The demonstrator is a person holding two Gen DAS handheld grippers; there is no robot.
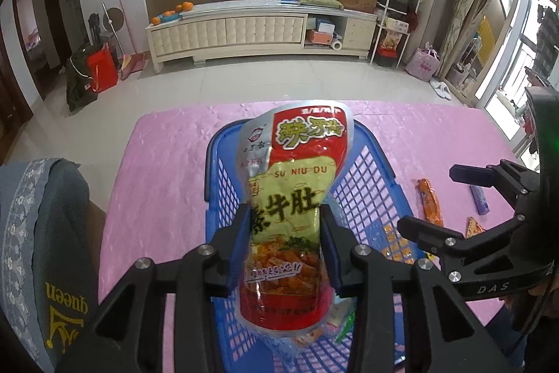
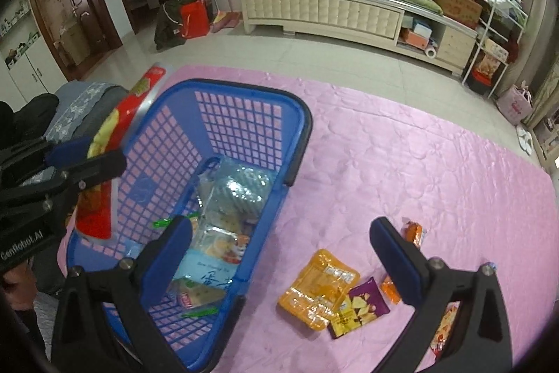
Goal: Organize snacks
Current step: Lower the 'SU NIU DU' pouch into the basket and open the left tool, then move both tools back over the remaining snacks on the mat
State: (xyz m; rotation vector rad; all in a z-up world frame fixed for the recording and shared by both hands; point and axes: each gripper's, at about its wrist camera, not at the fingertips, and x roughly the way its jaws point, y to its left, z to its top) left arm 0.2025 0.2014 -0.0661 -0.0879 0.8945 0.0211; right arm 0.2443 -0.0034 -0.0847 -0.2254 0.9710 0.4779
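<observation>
Red-and-yellow foil snack pouch (image 1: 290, 215) was clamped upright in left gripper (image 1: 286, 254) at frame centre, above blue plastic lattice basket (image 1: 370, 170) | right gripper (image 2: 279, 247) gaped wide, empty, lower frame

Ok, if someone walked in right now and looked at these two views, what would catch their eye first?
First, the big red and yellow snack pouch pinched in the left tool, held above the blue basket, which already holds several packets. Next, the loose snacks lying on the pink cloth right of the basket: an orange packet and a purple packet, with the right tool wide open and empty over them.
</observation>
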